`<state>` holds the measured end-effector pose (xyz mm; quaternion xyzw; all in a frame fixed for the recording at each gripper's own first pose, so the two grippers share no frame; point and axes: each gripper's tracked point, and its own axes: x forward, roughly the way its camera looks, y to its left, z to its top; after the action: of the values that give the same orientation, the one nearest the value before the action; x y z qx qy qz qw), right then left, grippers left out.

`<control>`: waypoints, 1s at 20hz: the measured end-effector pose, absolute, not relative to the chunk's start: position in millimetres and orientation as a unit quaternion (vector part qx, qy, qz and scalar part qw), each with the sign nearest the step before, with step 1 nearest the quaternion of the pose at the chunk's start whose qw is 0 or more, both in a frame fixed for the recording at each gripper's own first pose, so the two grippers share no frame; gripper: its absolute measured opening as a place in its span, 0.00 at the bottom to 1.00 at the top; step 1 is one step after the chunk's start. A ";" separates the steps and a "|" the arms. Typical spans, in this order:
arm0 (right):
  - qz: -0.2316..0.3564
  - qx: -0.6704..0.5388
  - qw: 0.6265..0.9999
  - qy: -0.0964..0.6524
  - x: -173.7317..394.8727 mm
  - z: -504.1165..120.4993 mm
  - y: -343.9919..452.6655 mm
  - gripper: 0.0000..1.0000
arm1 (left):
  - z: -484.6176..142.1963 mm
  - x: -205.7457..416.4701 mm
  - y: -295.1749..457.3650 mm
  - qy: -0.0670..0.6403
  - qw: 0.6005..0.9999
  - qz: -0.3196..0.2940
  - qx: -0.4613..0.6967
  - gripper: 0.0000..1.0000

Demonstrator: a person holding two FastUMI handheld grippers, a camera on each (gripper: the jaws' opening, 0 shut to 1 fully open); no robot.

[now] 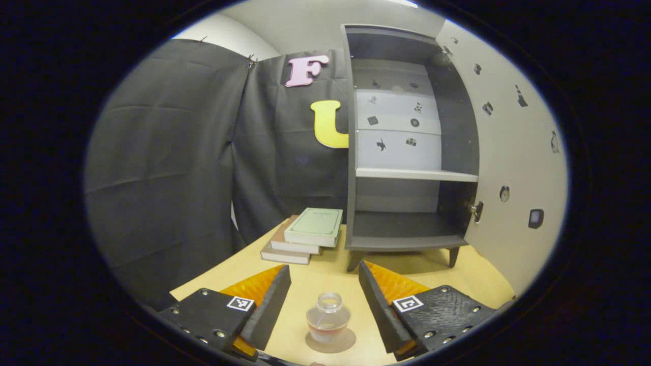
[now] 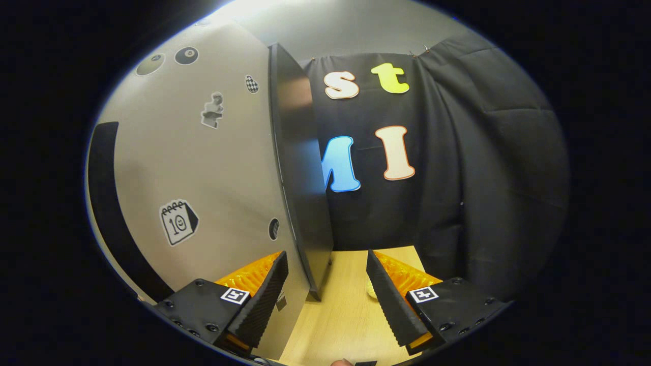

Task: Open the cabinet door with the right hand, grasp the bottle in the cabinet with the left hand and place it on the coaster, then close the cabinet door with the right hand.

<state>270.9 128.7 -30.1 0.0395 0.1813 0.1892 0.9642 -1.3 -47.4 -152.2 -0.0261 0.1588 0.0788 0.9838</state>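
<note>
Bottle (image 1: 328, 317) is standing upright on a coaster (image 1: 330, 341) on the table (image 1: 320, 277), between the spread fingers of the left gripper (image 1: 325, 290), untouched. Cabinet (image 1: 407, 147) is standing open (shelves bare). The right gripper (image 2: 325, 282) is straddling the door (image 2: 297, 168) edge, jaws apart.

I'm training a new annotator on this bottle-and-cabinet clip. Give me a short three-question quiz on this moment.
1. True or false: the cabinet door is open.
2. Where is the bottle? A) on the cabinet's shelf B) on the table, between the left hand-held gripper fingers C) on the books
3. Fill in: the door's edge stands between the fingers of the ____ hand-held gripper.

Key: 1 true; 2 B; 3 right
</note>
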 end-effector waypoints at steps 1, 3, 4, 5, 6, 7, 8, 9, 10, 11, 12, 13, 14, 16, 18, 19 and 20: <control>0.193 0.034 0.964 0.178 267.3 -24.1 132.2 0.98 | -142.8 4.0 -45.5 0.153 0.985 0.075 -0.027 0.81; 0.197 0.022 0.965 0.170 258.0 -13.0 137.6 0.98 | -125.5 12.6 -41.0 0.140 0.988 0.065 -0.029 0.81; 0.199 0.018 0.966 0.167 251.9 -8.9 141.2 0.98 | -118.2 16.7 -38.9 0.134 0.989 0.059 -0.029 0.81; 0.187 0.006 0.969 0.162 251.6 -6.6 140.7 0.92 | -112.6 20.4 -36.5 0.129 0.990 0.053 -0.029 0.81; 0.174 -0.004 0.972 0.160 248.3 -3.2 135.5 0.91 | -107.3 23.6 -34.2 0.124 0.991 0.047 -0.028 0.81; 0.161 -0.011 0.974 0.158 247.3 -0.7 133.2 0.91 | -104.4 24.9 -31.3 0.120 0.991 0.041 -0.029 0.81; 0.153 -0.010 0.976 0.155 245.7 1.4 134.7 0.92 | -100.9 26.5 -28.3 0.115 0.992 0.037 -0.031 0.81; 0.147 -0.008 0.977 0.155 245.6 2.3 138.0 0.95 | -99.0 27.1 -24.9 0.111 0.993 0.034 -0.033 0.81; 0.143 -0.010 0.977 0.158 245.3 0.8 140.4 0.88 | -98.1 27.9 -20.4 0.109 0.993 0.032 -0.036 0.81; 0.143 -0.011 0.976 0.161 244.7 1.3 144.9 0.87 | -98.9 27.7 -14.8 0.108 0.993 0.031 -0.039 0.83; 0.148 -0.011 0.975 0.164 245.1 0.9 151.7 0.87 | -98.9 27.8 -9.5 0.107 0.993 0.030 -0.043 0.81; 0.160 -0.006 0.973 0.165 246.1 0.9 162.8 0.88 | -100.5 27.7 -3.5 0.106 0.993 0.031 -0.047 0.81; 0.170 -0.003 0.971 0.166 249.7 -0.4 175.0 0.88 | -100.5 26.7 3.1 0.106 0.993 0.033 -0.050 0.81; 0.188 0.003 0.968 0.164 238.3 4.3 198.5 0.87 | -103.5 24.0 16.6 0.106 0.992 0.038 -0.055 0.81; 0.207 0.006 0.964 0.163 231.5 6.8 218.0 0.87 | -105.0 20.3 32.6 0.107 0.991 0.047 -0.060 0.81; 0.217 0.011 0.962 0.163 230.7 7.3 227.6 0.87 | -106.3 19.5 40.4 0.107 0.991 0.052 -0.060 0.81; 0.227 0.013 0.960 0.163 229.9 8.6 236.4 0.87 | -105.5 17.4 48.2 0.106 0.991 0.058 -0.061 0.81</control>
<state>229.9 236.4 8.6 0.0128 0.1630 0.2273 0.9600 17.4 48.2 -105.5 -0.0610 0.1060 0.0577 0.9908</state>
